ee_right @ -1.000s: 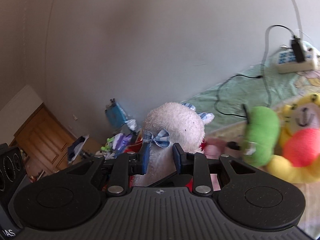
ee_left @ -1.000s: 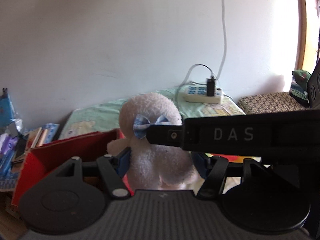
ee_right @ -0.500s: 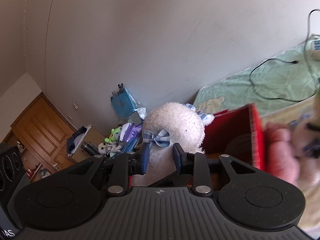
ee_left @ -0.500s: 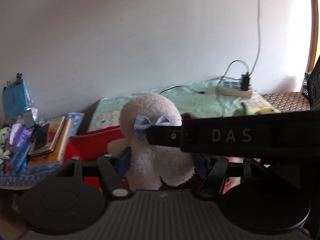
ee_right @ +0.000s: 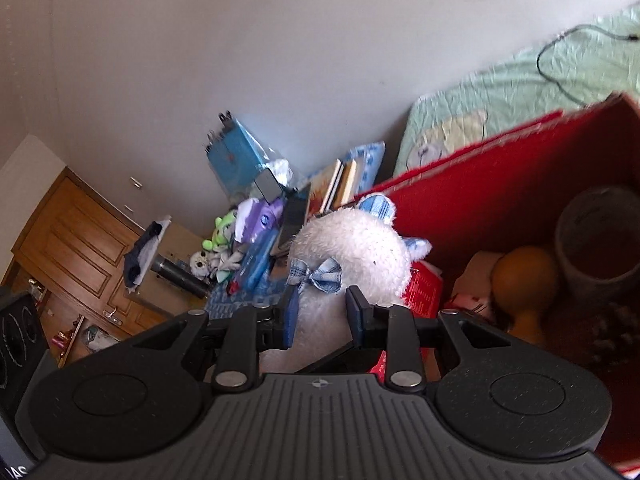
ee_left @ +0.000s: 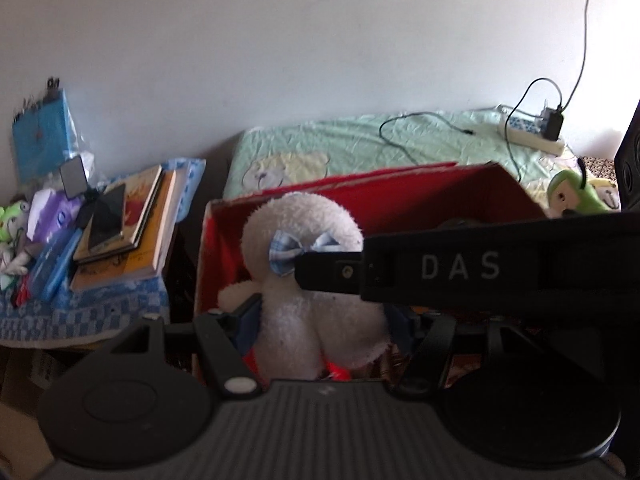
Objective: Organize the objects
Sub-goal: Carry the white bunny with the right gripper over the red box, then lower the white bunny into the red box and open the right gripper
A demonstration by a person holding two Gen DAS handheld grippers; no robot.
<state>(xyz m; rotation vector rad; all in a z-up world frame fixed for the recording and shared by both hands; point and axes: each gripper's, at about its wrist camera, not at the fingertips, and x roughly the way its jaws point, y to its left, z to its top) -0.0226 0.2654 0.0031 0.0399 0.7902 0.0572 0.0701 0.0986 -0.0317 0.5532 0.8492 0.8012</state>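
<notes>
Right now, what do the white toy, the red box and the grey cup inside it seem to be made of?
White toy: fluffy plush, with a checked fabric bow. Red box: probably cardboard, with thin, flat matte walls. Grey cup: matte, perhaps ceramic or plastic; unclear.

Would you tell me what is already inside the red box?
In the red box: a grey cup and an orange rounded object. The white plush toy and gripper bodies hide its left end.
</notes>
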